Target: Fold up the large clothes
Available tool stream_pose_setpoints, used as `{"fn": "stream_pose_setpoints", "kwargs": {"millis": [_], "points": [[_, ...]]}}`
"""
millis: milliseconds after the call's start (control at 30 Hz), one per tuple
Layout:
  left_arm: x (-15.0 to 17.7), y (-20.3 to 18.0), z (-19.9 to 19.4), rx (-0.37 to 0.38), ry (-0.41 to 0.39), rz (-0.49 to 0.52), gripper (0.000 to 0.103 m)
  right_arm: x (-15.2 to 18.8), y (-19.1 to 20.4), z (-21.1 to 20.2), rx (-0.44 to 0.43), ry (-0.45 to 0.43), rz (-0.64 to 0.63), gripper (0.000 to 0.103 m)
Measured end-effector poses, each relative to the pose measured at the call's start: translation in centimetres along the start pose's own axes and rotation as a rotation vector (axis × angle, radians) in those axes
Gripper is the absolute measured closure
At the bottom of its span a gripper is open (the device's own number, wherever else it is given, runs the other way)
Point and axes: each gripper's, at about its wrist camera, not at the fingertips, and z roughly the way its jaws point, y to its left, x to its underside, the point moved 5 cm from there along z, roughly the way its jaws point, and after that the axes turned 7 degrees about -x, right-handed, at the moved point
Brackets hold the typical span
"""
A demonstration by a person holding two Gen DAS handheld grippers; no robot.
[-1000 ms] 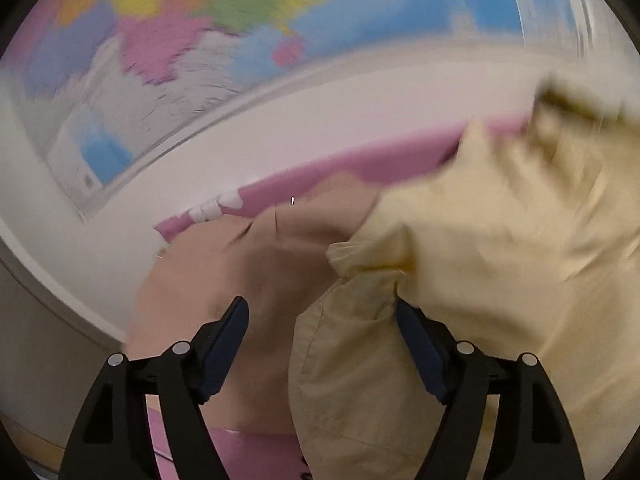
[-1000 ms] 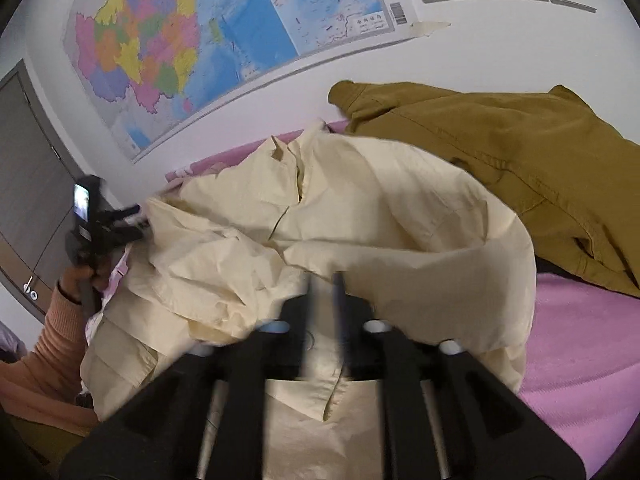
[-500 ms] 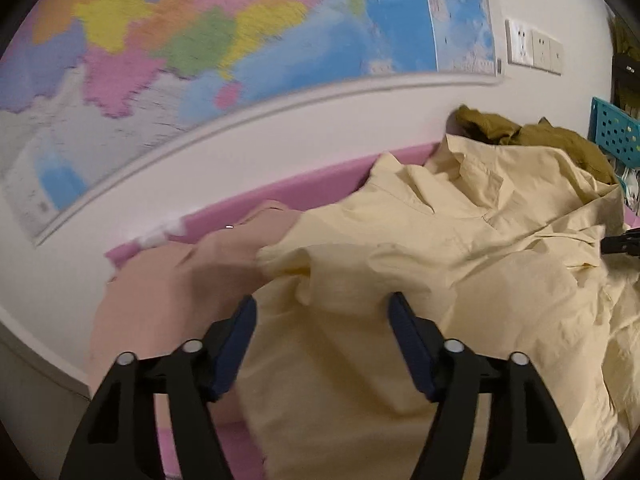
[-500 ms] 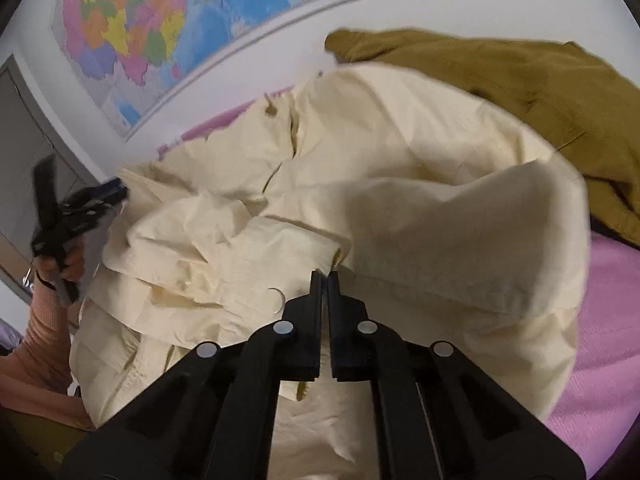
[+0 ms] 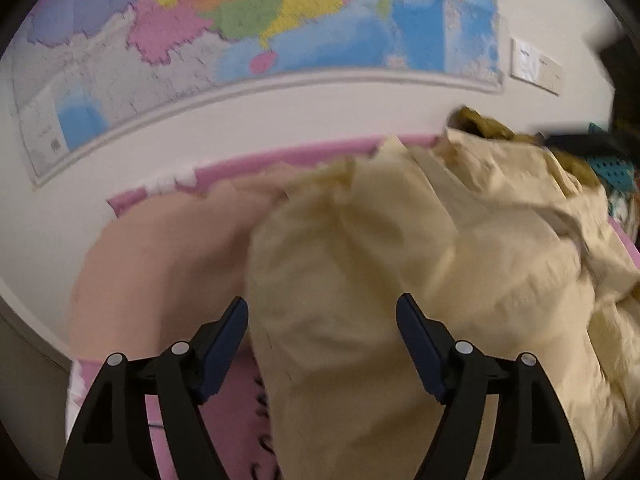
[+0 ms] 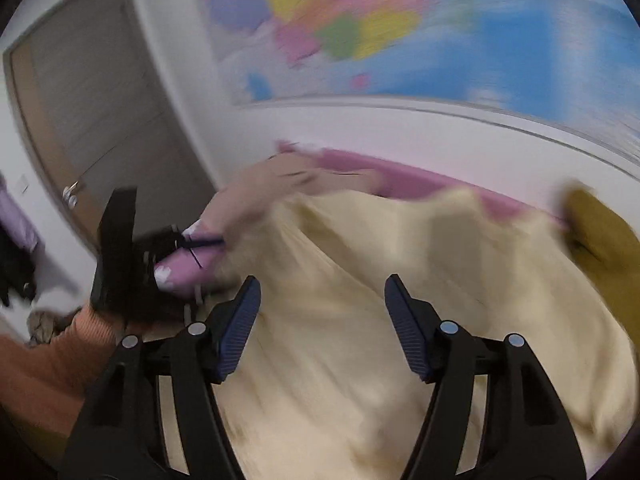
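Left gripper (image 5: 322,316): black angular arms, silver pivot screws, dark blue pads. Right gripper (image 6: 322,300): same build, pads ribbed. Orange ribbed sleeve (image 6: 60,360) at lower left of right wrist view.

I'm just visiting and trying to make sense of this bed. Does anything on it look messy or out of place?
Yes. The pale yellow shirt lies crumpled in a heap on the pink bedcover, not flat for folding. It overlaps a peach garment on one side, and an olive-brown jacket is bunched against the wall behind it.

Wall (image 5: 280,120) close behind heaped shirt (image 5: 400,280)
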Motion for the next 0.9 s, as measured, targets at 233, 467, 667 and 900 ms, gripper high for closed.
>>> {"fn": "stream_pose_setpoints", "kwargs": {"millis": [233,467,667,900], "points": [[2.5,-0.8,0.8,0.073,0.061,-0.029,0.029,-4.9,-1.4,13.9,-0.120,0.189,0.182,0.061],[4.3,0.1,1.8,0.210,0.095,-0.151,0.029,-7.3,-4.8,10.4,-0.418,-0.034,0.416,0.103],[4.6,-0.3,1.8,0.143,0.115,-0.106,0.028,-6.1,-7.3,10.8,-0.227,-0.003,0.408,0.097],[-0.8,-0.4,-1.6,0.094,-0.054,-0.014,0.028,-1.2,-7.4,0.7,-0.102,-0.106,0.316,0.048]]}}
